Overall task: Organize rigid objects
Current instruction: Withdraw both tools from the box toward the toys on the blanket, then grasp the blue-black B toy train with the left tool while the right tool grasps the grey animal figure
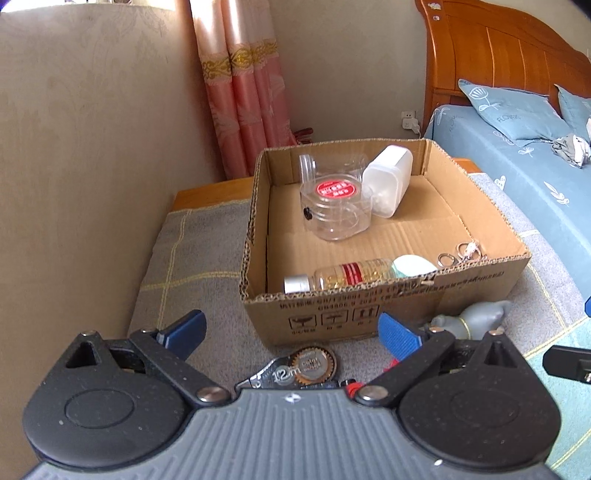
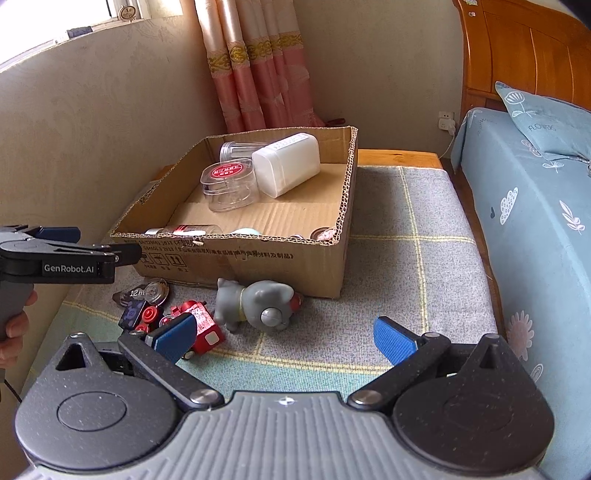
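My left tool (image 1: 291, 332) hangs wide and empty directly over the correction tape dispenser (image 1: 303, 367), which lies just before the cardboard box (image 1: 369, 310), its length running left-right. My right tool (image 2: 284, 336), also wide and empty, faces the grey elephant toy (image 2: 255, 304); red toy truck (image 2: 199, 321) crowds alongside.

- Home bedroom, by all signs.
- Wooden headboard (image 1: 495, 48) behind a blue flower-print pillow (image 1: 513, 107) and matching bed sheet (image 2: 524, 206).
- Pink gold-trimmed curtain (image 2: 258, 62) beside a window (image 2: 55, 22).
- Checked grey blanket (image 2: 399, 221) under a cardboard box (image 2: 258, 254) of household odds.
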